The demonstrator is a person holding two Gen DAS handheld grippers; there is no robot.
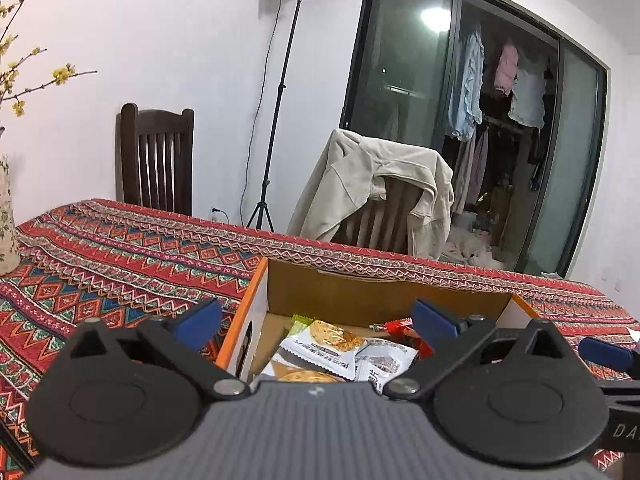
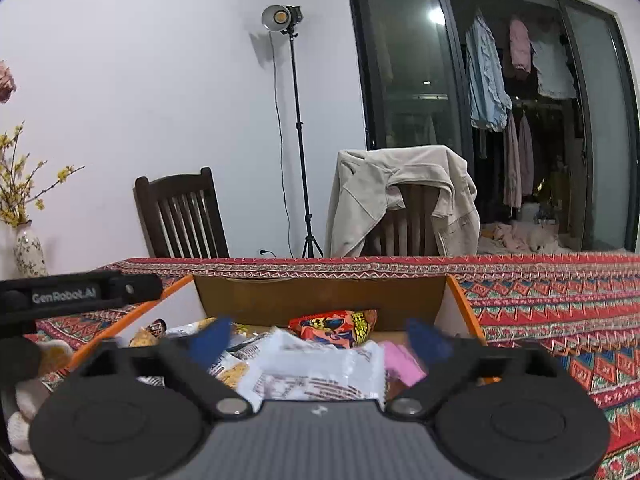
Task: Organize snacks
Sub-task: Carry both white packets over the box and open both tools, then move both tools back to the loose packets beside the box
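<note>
Evidently both tongs, left tongs (image 1: 316,322) and right tongs (image 2: 318,340), hang spread and empty above the cardboard box (image 1: 360,280), its snack packets (image 1: 320,346) gathered there for tidiness.

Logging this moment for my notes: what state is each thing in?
left tongs: open, nothing between them
right tongs: open, nothing held
cardboard box: open-topped, holds snack packets
white cracker packet: sealed, lying in the box
studio lamp: lit
beige jacket: draped over a chair
</note>
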